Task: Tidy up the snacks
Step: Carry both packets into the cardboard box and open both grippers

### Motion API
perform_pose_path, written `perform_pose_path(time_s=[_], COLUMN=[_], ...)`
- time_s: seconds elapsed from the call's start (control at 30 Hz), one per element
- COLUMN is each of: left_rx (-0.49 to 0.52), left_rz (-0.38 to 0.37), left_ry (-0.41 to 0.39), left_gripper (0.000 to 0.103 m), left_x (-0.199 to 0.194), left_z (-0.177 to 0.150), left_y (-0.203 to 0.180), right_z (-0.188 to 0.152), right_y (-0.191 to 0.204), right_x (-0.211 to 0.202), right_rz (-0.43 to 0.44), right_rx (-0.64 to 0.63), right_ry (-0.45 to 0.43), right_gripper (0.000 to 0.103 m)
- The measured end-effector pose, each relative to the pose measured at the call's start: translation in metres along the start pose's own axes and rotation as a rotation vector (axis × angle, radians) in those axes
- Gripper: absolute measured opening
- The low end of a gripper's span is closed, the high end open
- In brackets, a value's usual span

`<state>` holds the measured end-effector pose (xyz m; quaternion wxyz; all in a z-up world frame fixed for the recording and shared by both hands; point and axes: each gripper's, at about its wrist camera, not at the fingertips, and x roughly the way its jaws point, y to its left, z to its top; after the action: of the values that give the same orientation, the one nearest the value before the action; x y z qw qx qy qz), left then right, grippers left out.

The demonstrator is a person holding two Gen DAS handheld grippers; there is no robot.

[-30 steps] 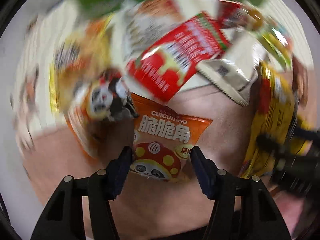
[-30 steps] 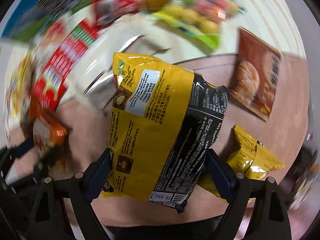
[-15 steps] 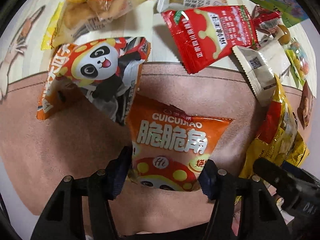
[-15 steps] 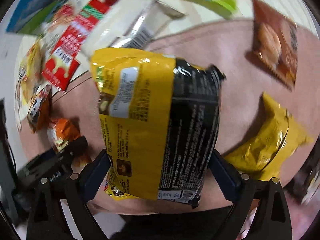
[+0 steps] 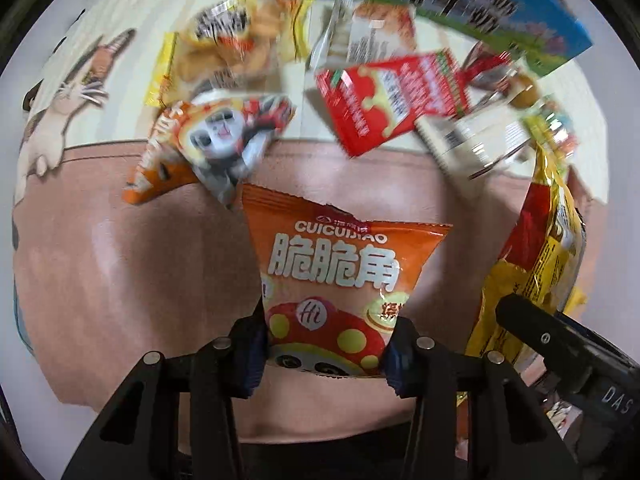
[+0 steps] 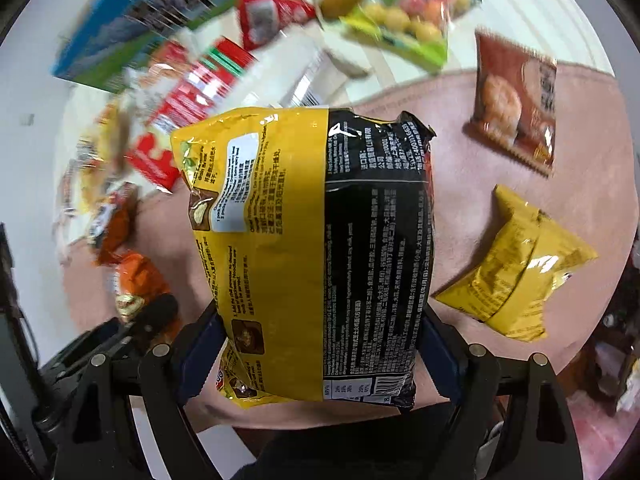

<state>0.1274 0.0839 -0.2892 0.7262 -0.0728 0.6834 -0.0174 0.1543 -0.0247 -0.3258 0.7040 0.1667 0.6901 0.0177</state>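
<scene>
An orange snack bag (image 5: 340, 264) with a panda mascot hangs above the pink mat (image 5: 120, 280). My left gripper (image 5: 324, 350) points down and its jaws are closing, with the pads pinching the bag's lower end. A large yellow and black packet (image 6: 288, 240) is between the pads of my right gripper (image 6: 320, 356). Those jaws are closing too and press on the packet's sides. In the left wrist view the same yellow packet (image 5: 532, 248) shows at the right edge. The right wrist view has the orange bag (image 6: 136, 280) at lower left.
A red packet (image 5: 392, 96), a panda packet (image 5: 216, 136), a white packet (image 5: 472, 140) and a blue and green box (image 5: 480, 8) lie beyond the mat. On the mat are a small yellow packet (image 6: 516, 272) and a brown packet (image 6: 516, 112). A bag of coloured candy balls (image 6: 404, 12) lies further back.
The left jaws have narrowed onto the orange bag and squeezed it. Both grippers have shifted across the mat with their bags, and the background has slid and blurred.
</scene>
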Motion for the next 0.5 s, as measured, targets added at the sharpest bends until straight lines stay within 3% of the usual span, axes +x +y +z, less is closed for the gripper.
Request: perform_pose_path(time_s=[0.2, 0.37, 0.5], left_rx=[-0.033, -0.040, -0.061], left_rz=[-0.070, -0.136, -0.155], left_ry=[-0.084, -0.173, -0.220], left_gripper=[0.044, 0.044, 0.044], left_x=[-0.065, -0.120, -0.140], left_z=[0.007, 0.084, 0.170], left_y=[-0.012, -0.038, -0.054], right_z=[0.038, 0.096, 0.162], right_y=[0.023, 0.026, 0.035], right_x=[-0.048, -0.120, -0.163], right_rz=[0.123, 0.198, 0.209], right_rx=[-0.067, -0.129, -0.187], right_ry=[-0.063, -0.142, -0.204], right_gripper=[0.090, 0.090, 0.090])
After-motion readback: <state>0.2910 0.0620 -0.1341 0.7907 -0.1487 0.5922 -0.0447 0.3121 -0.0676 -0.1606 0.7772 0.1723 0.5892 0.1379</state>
